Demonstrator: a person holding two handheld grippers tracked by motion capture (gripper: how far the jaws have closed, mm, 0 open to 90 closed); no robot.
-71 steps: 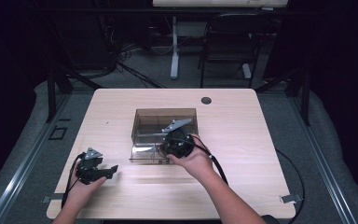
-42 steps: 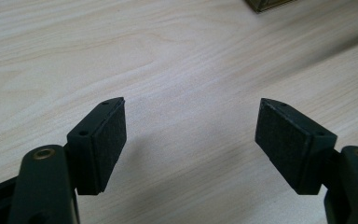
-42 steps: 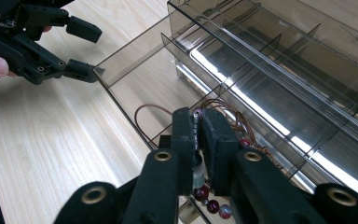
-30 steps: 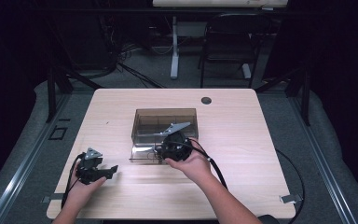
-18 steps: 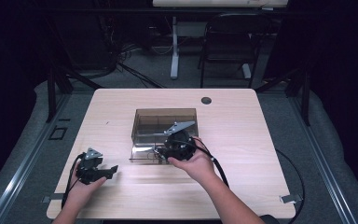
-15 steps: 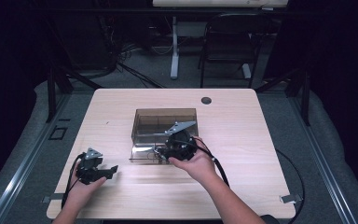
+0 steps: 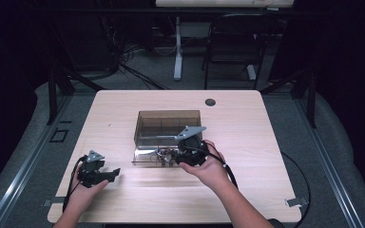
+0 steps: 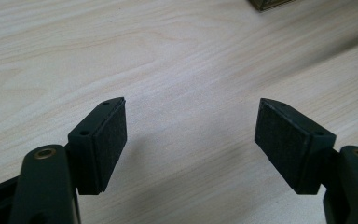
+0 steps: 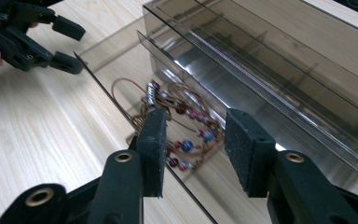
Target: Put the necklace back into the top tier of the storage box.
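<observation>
The right gripper (image 9: 193, 149) is being held half-open over a beaded necklace (image 9: 182, 126) lying in the smoked plastic box's (image 7: 168, 124) pulled-out drawer, seemingly for pickup, while the left gripper (image 8: 191, 135) is being rested wide and empty on the surface (image 7: 266, 142).

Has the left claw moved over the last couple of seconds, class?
No. The left claw rests at the same spot near the table's front left corner, apart from the smoky plastic box.
</observation>
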